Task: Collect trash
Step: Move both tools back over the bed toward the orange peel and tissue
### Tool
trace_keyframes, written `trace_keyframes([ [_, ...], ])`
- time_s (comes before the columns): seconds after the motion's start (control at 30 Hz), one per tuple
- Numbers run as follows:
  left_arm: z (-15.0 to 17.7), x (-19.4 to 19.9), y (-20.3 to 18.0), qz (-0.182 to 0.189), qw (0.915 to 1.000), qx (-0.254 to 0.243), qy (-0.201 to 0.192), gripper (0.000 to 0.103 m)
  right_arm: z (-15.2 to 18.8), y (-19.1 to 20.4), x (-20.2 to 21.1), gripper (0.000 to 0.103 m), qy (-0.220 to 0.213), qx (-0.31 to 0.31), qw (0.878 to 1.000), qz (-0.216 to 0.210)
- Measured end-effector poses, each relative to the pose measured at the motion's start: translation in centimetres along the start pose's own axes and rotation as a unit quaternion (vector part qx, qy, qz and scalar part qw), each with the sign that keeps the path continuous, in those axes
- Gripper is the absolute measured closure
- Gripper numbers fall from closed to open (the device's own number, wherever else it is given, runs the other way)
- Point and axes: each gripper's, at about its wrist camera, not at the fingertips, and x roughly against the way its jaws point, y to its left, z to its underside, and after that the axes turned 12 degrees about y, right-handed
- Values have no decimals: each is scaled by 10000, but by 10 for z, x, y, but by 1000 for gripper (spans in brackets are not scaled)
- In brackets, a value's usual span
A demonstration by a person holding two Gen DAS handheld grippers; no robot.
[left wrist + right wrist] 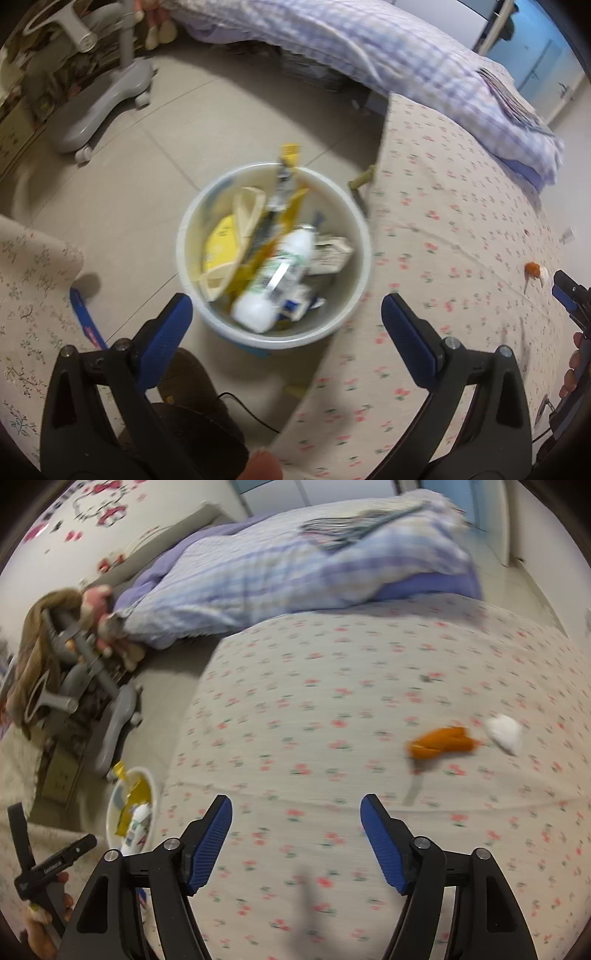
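Both tools gape wide, holding nothing. The right tool (295, 843) should reach across the bed (332, 701) and close over the orange scrap (441, 743), then the white wad (504, 733). Both go in the bin (192, 236) under the left tool (286, 325).

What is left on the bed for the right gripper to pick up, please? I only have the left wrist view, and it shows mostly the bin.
Observer: An orange scrap lies on the floral sheet, ahead and to the right of the right gripper.
Operator: Thank you. Is anything beside it?
Observer: A small white wad lies just right of it; whether they touch is too blurred to tell.
Operator: Is the right gripper holding anything?
Observer: No, it is open, with nothing between its blue pads.
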Motion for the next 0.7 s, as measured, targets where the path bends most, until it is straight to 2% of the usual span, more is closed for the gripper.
trace_keyframes([
  [0.3,7,-5,-95,163,9973,-716,30,1,22,-104,36,25,-258,-814,9956,397],
  [0.47,11,-15,-162,71,9908,-1347,137,1,41,-168,50,25,-286,-1463,9879,430],
  [0.7,8,-35,-261,178,9801,-1943,356,1,48,-216,54,25,-223,-1807,9821,488],
])
